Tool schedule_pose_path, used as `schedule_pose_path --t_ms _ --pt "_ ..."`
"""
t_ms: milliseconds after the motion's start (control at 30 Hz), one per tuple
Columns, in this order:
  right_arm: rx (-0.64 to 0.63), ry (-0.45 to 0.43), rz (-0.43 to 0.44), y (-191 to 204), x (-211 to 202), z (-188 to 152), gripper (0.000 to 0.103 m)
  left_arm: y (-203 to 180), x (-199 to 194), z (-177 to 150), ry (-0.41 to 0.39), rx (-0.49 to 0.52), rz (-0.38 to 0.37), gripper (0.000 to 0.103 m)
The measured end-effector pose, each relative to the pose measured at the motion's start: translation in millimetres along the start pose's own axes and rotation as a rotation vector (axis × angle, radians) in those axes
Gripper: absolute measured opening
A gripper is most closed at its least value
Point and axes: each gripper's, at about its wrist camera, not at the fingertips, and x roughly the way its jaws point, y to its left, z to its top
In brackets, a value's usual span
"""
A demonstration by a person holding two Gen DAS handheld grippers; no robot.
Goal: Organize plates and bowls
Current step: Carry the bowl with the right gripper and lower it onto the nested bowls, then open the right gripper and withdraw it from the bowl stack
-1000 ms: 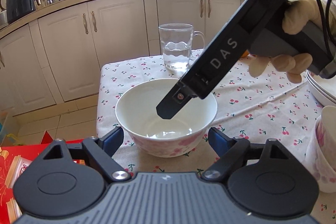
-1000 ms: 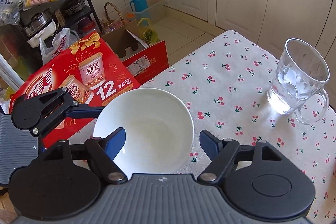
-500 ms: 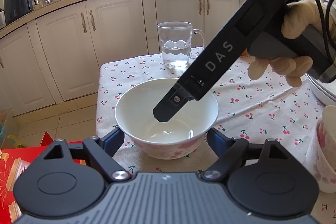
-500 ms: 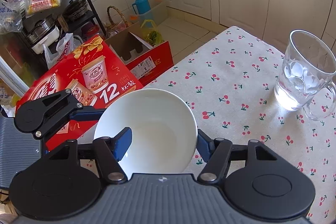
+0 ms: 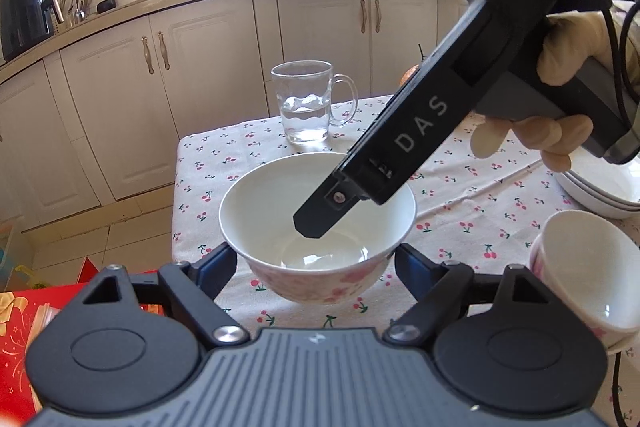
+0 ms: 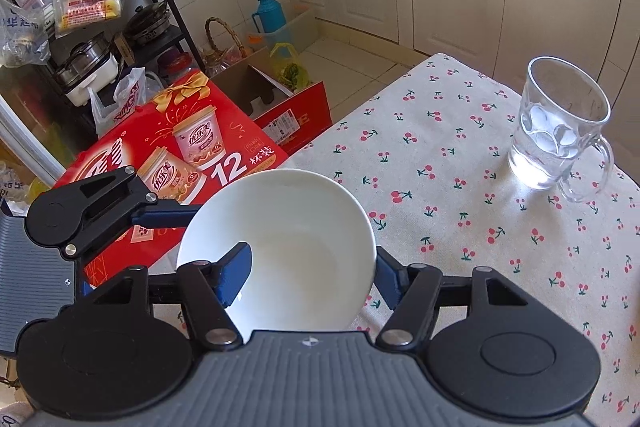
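A white bowl (image 5: 316, 223) with pink flowers outside stands near the table's corner; it also shows in the right wrist view (image 6: 280, 235). My left gripper (image 5: 316, 263) is open, its fingers on either side of the bowl's lower wall, apart from it. My right gripper (image 6: 308, 267) reaches down from the right and straddles the bowl's rim, one finger (image 6: 236, 267) inside the bowl and one outside; contact with the rim is unclear. A second flowered bowl (image 5: 588, 267) lies tilted at the right. Stacked white plates (image 5: 600, 191) sit behind it.
A glass mug (image 5: 308, 107) with water stands at the table's far side, also in the right wrist view (image 6: 556, 135). The cherry-print tablecloth (image 6: 460, 187) ends just left of the bowl. A red carton (image 6: 180, 155) and boxes lie on the floor below.
My right gripper's fingers have closed in on the bowl's rim, one finger now inside it. My left gripper has edged nearer the bowl.
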Motion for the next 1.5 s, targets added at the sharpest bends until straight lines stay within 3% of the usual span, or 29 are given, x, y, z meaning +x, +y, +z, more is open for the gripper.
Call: schedule_pose_path --t_ms 533,800,1133,1500 --pt "0.042 -0.065 -0.041 35 -95 -60 0.071 -71 -72 10 -0.053 0.067 -0.041 0.086" --pt "0.070 -0.096 -0.075 41 -131 -100 0.071 -104 -83 7 -0.053 0.085 -0.094 0.086" --pt "0.133 -0.097 -0.107 31 -144 -144 0.071 -131 -74 -1 -0.018 0.096 -0.163 0.086" --pt "0.154 -0.086 -0.111 28 -135 -159 0.071 -132 -66 -10 0.014 0.079 -0.187 0.086"
